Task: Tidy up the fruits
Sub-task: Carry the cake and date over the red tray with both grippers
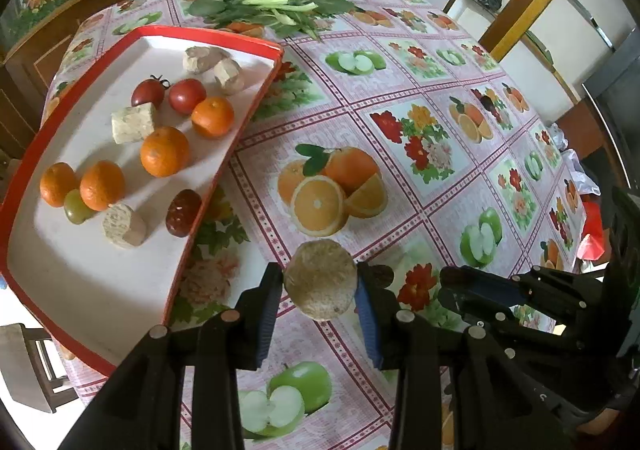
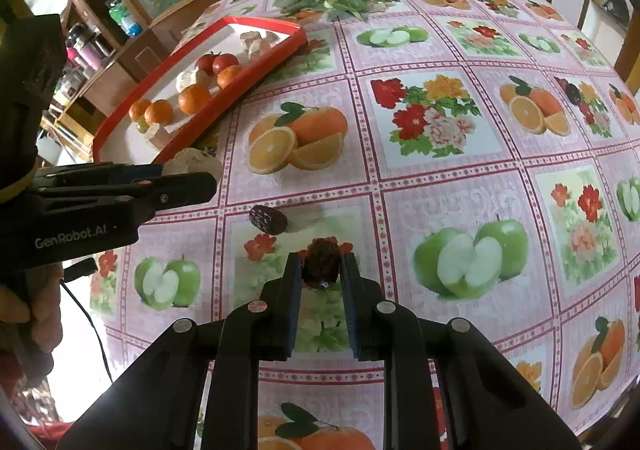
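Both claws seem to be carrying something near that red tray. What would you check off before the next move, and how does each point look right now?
1. Left gripper clamps the pale round chunk: ok.
2. Right gripper is shut on the dark dried fruit: ok.
3. Bare white floor is left in the red tray: ok.
4. The two grippers are apart, not touching: ok.
5. A second dark dried fruit lies loose on the tablecloth, not yet collected: not ok.
6. Whether the chunk is lifted clear of the cloth: cannot tell.
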Available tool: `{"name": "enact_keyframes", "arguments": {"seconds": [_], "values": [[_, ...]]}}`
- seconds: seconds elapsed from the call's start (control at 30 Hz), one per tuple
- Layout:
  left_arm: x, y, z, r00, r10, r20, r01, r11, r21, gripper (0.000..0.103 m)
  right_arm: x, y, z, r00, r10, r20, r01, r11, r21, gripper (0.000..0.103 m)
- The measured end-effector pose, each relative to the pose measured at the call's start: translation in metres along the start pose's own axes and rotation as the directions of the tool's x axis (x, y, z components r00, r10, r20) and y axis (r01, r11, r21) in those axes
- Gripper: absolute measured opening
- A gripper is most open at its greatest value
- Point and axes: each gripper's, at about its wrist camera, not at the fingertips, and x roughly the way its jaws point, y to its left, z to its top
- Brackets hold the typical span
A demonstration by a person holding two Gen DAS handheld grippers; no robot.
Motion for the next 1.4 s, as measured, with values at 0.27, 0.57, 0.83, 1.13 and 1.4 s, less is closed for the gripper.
{"name": "enact_keyframes", "arguments": {"seconds": [0.27, 0.57, 0.83, 1.13, 1.4], "values": [[-0.001, 0.002, 0.000, 1.000, 0.001, 0.000, -0.001, 1.000, -0.004, 0.039, 0.002, 0.003, 0.004, 1.000, 0.007, -0.002, -0.007, 1.000, -0.005, 0.019], [-0.004, 0.005, 0.002, 1.000, -0.003, 0.005, 0.003, 1.000, -0.009, 0.039, 0.001, 0.006, 0.011, 1.000, 0.012, 0.005, -0.012, 1.000, -0.014, 0.019], [-0.022, 0.035, 0.002, 0.999, -0.006, 0.031, 0.008, 0.997, -0.083, 0.039, -0.002, 0.020, 0.039, 0.999, 0.041, 0.031, -0.040, 0.998, -0.045, 0.019], [-0.038, 0.100, -0.010, 0.998, 0.050, 0.038, -0.041, 0.975, -0.217, 0.039, 0.006, 0.060, 0.100, 0.984, 0.165, 0.072, -0.156, 0.982, -0.108, 0.019], [-0.029, 0.129, -0.019, 0.999, 0.050, 0.022, -0.042, 0.963, -0.266, 0.039, 0.044, 0.087, 0.155, 0.978, 0.205, 0.036, -0.201, 0.976, -0.086, 0.018]]}}
